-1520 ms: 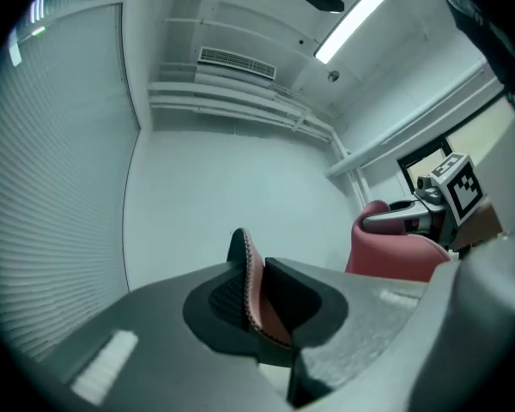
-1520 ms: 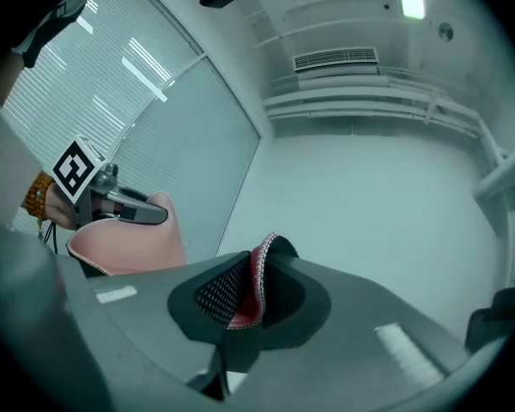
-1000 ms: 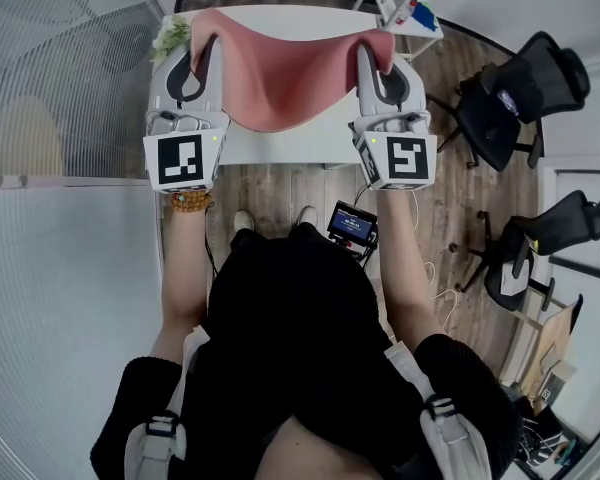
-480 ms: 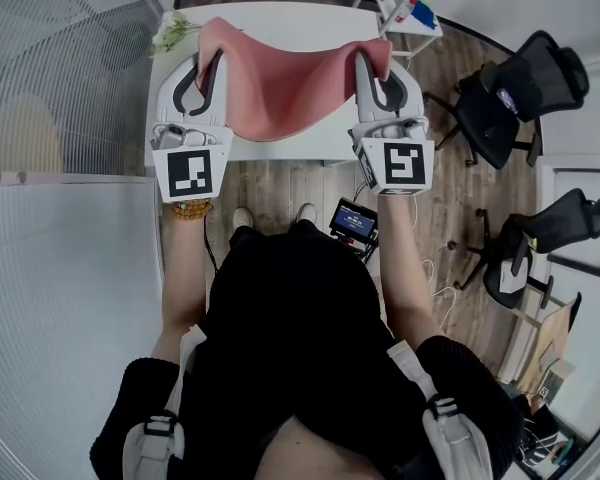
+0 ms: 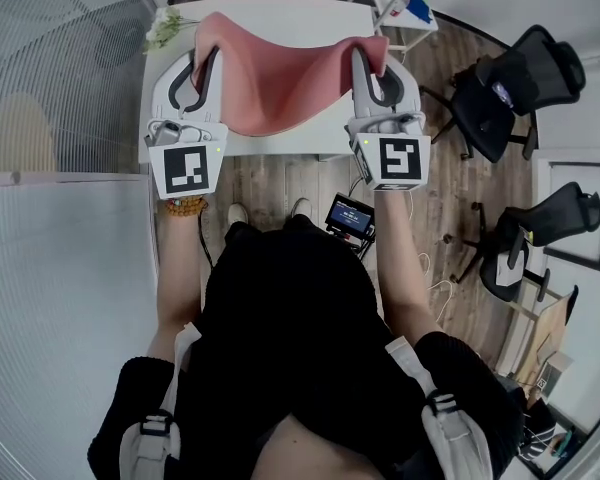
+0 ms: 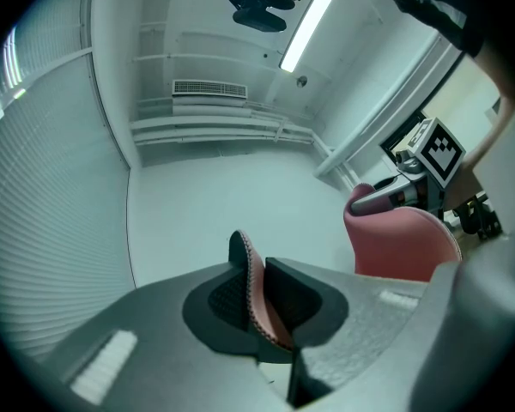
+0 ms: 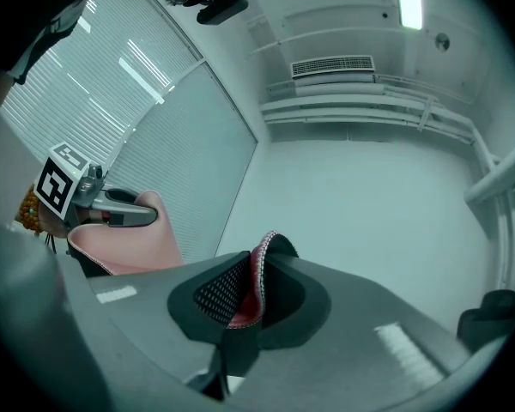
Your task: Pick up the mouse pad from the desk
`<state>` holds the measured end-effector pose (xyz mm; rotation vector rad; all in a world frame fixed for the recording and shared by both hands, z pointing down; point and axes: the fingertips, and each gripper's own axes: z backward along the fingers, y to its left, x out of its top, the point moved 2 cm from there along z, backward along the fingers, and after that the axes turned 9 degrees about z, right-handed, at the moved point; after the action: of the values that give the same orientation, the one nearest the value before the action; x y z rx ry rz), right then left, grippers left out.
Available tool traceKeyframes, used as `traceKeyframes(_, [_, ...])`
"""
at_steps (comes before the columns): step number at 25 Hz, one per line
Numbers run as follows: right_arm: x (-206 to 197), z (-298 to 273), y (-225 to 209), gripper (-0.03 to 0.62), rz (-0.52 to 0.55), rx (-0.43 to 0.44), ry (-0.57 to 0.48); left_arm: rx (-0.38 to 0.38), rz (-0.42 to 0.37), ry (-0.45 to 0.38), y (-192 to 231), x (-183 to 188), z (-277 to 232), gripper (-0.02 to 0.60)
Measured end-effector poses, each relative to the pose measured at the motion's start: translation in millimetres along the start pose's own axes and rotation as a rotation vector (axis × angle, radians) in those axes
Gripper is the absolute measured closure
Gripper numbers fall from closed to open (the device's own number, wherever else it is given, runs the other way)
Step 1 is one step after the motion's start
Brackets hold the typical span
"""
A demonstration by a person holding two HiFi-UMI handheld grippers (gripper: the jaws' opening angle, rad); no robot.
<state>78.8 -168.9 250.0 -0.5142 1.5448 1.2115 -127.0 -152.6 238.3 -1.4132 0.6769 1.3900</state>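
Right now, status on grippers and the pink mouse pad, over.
Left gripper shut on pink fabric mouse pad. Right gripper shut on opposite end. Pad sags between, over white desk. Nothing blocking.

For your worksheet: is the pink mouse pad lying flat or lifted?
Lifted: the mouse pad sags between left gripper and right gripper, both shut on its edges.

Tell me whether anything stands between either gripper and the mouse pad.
Nothing visible does. The left gripper and the right gripper are each shut on one end of the mouse pad, its edge directly between the jaws. It sags between them over the desk.
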Motion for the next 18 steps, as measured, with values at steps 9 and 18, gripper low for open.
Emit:
traceKeyframes(9, [-1.9, 2.4, -1.8, 0.549, 0.013, -0.003, 0.004, -0.005, -0.054, 0.0, -1.4, 2.2, -1.9, 0.549])
traceKeyframes(18, [3.6, -0.6, -2.1, 0.549, 0.027, -0.003, 0.004, -0.004, -0.035, -0.005, 4.8, 3.3, -6.0, 0.549])
